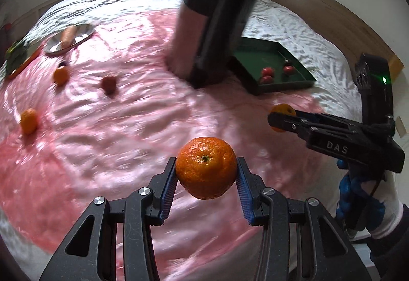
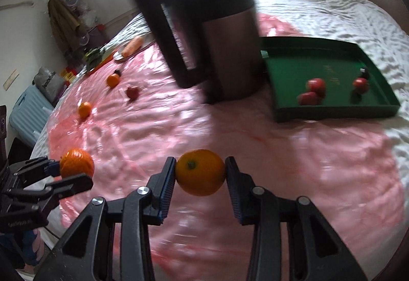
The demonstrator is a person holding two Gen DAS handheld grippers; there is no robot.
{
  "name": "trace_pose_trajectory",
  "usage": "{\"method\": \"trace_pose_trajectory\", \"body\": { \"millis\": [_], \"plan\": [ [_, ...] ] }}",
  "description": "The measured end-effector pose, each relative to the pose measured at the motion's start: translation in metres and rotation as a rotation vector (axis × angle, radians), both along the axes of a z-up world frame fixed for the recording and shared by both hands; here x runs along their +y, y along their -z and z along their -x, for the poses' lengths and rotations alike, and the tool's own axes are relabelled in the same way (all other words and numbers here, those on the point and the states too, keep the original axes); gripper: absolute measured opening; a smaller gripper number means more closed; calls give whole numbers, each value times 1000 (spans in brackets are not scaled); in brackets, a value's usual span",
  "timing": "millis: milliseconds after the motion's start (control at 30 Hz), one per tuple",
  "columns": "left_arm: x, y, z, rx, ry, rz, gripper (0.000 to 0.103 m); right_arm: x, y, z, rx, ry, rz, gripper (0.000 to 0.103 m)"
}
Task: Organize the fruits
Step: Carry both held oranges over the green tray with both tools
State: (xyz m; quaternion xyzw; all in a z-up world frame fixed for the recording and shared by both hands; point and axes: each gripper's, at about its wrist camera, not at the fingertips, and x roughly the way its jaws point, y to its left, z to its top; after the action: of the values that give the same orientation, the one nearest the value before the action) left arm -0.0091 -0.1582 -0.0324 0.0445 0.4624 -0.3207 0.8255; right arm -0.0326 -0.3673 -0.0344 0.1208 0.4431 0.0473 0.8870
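A bed (image 2: 345,14) with a rumpled white cover fills both views, and a pink plastic sheet (image 1: 115,140) lies across most of it. A tall dark bin (image 2: 225,50) stands on the sheet, blurred. Just beside it sits a green tray (image 2: 340,112) holding three red fruits (image 2: 310,98), possibly tomatoes. Far off, a plate (image 1: 81,36) carries a carrot (image 1: 68,35). Two oranges (image 1: 28,120) and one dark red fruit (image 1: 109,84) lie loose on the sheet. The left gripper (image 1: 206,172) pinches a mandarin (image 1: 206,168) above the sheet, pads against its sides. The right gripper (image 2: 200,173) likewise pinches a smoother orange (image 2: 200,172).
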Motion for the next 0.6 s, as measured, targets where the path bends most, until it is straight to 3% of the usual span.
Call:
{"method": "trace_pose_trajectory", "body": {
  "millis": [267,600],
  "plan": [
    [-92,-2,5,1,147,2,39,-85,-1,6,-31,137,-2,62],
    [-200,-1,-37,-34,239,-4,39,-180,0,-28,-66,245,59,62]
  ]
}}
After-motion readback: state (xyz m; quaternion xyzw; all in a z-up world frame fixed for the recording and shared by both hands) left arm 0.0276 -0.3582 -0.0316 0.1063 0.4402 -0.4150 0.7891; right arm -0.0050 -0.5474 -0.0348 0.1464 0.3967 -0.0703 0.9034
